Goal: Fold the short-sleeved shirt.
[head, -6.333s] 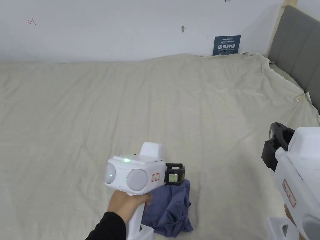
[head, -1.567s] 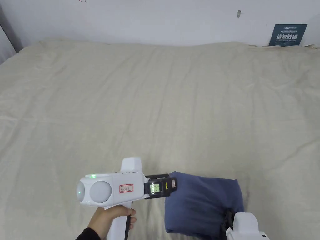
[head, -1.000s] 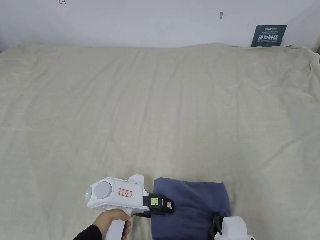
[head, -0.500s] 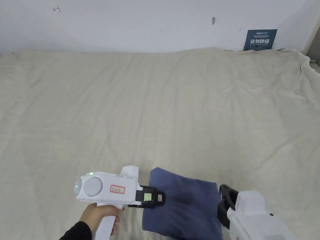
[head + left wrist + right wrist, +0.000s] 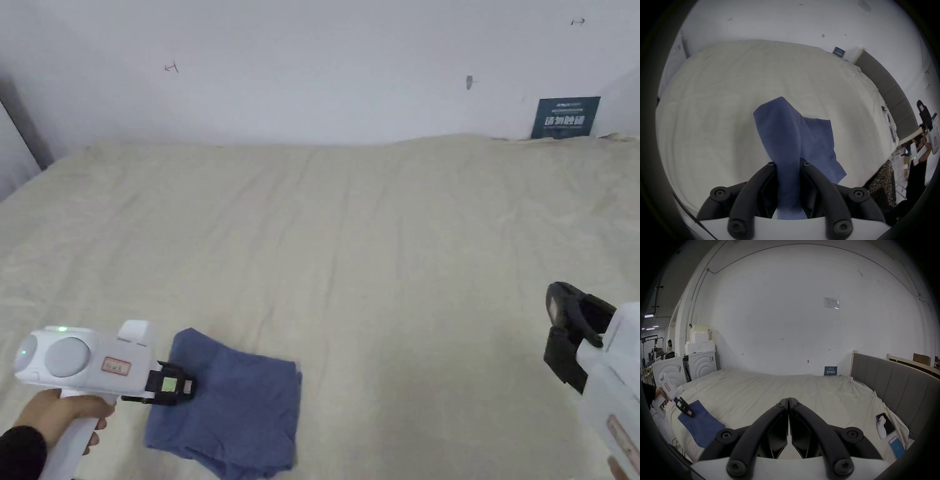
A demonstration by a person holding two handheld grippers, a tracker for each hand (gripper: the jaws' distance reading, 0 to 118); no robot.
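Shirt: the blue short-sleeved shirt lies folded into a compact, roughly square bundle on the bed, at about 7 o'clock in the head view, close to the near edge.
Shirt edge: one fold of the cloth rises off the bundle and runs up between the jaws in the left gripper view.
Left gripper: the left gripper sits at 8 o'clock in the head view, at the shirt's left edge; its jaws are clamped on that raised fold, cloth pressed between both.
Left hand: the hand wraps the white handle at the lower left, with a dark sleeve at the wrist.
Right gripper: the right gripper hangs at 4 o'clock in the head view, well apart from the shirt and above the bare sheet; in its own view the jaws meet tip to tip with nothing between them.
Bed: a cream sheet, creased, covers it.
Headboard: a grey padded headboard stands at 3 o'clock in the right gripper view.
Wall: a dark blue sign leans against the wall at 1 o'clock in the head view.
Phones: two phones lie on the sheet near the headboard.
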